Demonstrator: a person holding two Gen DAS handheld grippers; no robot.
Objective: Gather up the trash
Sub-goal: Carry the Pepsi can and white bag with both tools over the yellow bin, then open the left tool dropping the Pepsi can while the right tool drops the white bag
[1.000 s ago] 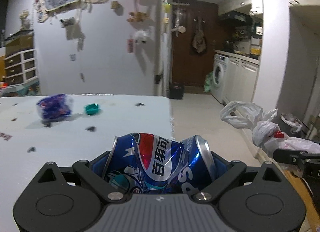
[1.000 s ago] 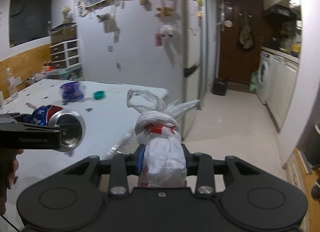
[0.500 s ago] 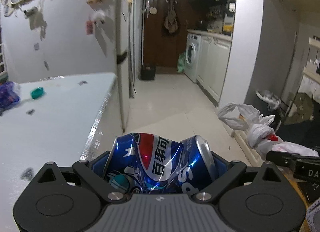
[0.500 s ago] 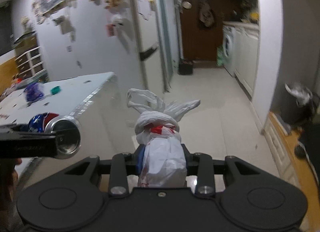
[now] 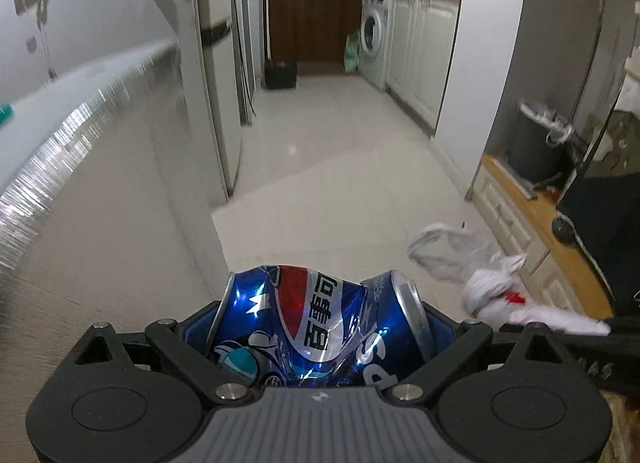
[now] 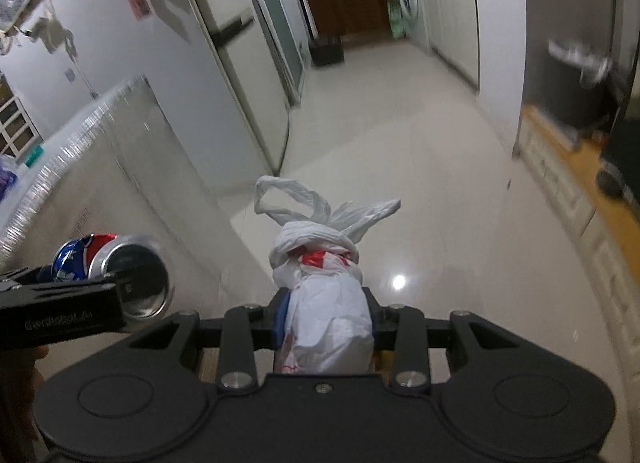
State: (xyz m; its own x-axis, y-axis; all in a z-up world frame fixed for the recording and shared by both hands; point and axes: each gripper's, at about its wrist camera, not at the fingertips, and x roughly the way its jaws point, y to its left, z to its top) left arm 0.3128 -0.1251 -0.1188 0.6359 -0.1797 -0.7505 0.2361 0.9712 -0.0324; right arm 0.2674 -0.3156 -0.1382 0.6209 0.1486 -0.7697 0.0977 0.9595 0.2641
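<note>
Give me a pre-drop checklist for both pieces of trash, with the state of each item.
1. Crushed can clamped between the left gripper fingers: ok.
2. Knotted white bag clamped in the right gripper: ok.
3. Bin with white liner in view, far right by the wall: ok.
4. Bin mouth open and free: cannot tell, blurred.
5. Either gripper above the bin: not ok, both over floor.
6. Floor path toward the bin free: ok.

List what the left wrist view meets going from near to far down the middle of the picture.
Crushed blue can held in the left tongs → pale floor → black box by the far wall → brown door.
</note>
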